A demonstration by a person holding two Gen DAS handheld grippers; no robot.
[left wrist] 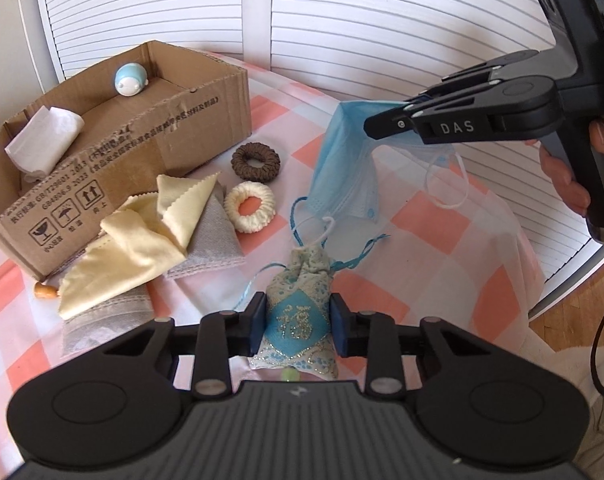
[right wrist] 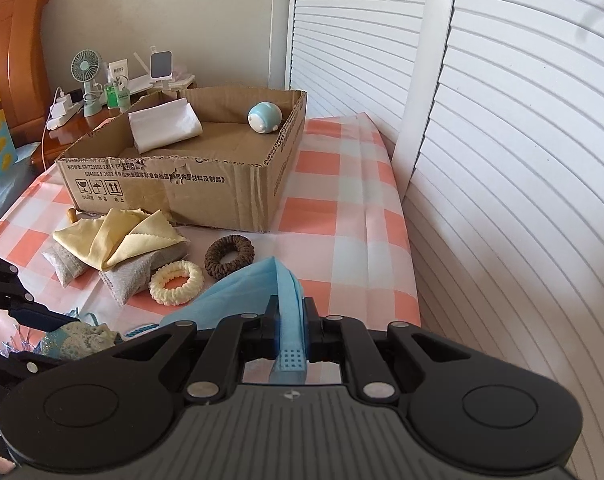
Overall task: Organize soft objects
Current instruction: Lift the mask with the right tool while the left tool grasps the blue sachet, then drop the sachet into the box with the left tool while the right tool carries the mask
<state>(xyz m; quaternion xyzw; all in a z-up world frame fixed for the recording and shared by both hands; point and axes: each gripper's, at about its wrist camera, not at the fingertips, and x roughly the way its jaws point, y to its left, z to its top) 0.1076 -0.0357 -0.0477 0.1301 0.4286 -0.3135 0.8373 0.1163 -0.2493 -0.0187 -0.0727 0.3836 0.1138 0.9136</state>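
Table (left wrist: 402, 216), pink-and-white checked cover: bears everything listed below.

Cardboard box (left wrist: 205, 120), open top, at the far left of the table as the left wrist view shows it. Holds a folded white cloth (left wrist: 45, 144) and a small blue-and-white round toy (left wrist: 130, 80). Judged to be the collecting place for the soft things; both grippers stand on the near side of it, the left one closer to its front wall.

Blue face mask (left wrist: 342, 168): hanging free above the table, pinched by its top edge. Its long axis runs downward from the grip; white ear loops dangle below. The box lies ahead and to the left of it in the right wrist view.

Yellow cloth (left wrist: 141, 240), crumpled, lying on grey pouches (left wrist: 213, 240) just in front of the box.

Embroidered blue sachet (left wrist: 297, 320): on the table, its long axis pointing away from the left gripper, its tied neck and cords at the far end.

Brown hair ring (left wrist: 256, 162) and cream hair ring (left wrist: 249, 207): side by side, between the cloth pile and the mask.

Right gripper (right wrist: 291, 330): clamped on the mask's folded edge.

Left gripper (left wrist: 297, 322): pads pressed against both flanks of the sachet, gripping it across its width.
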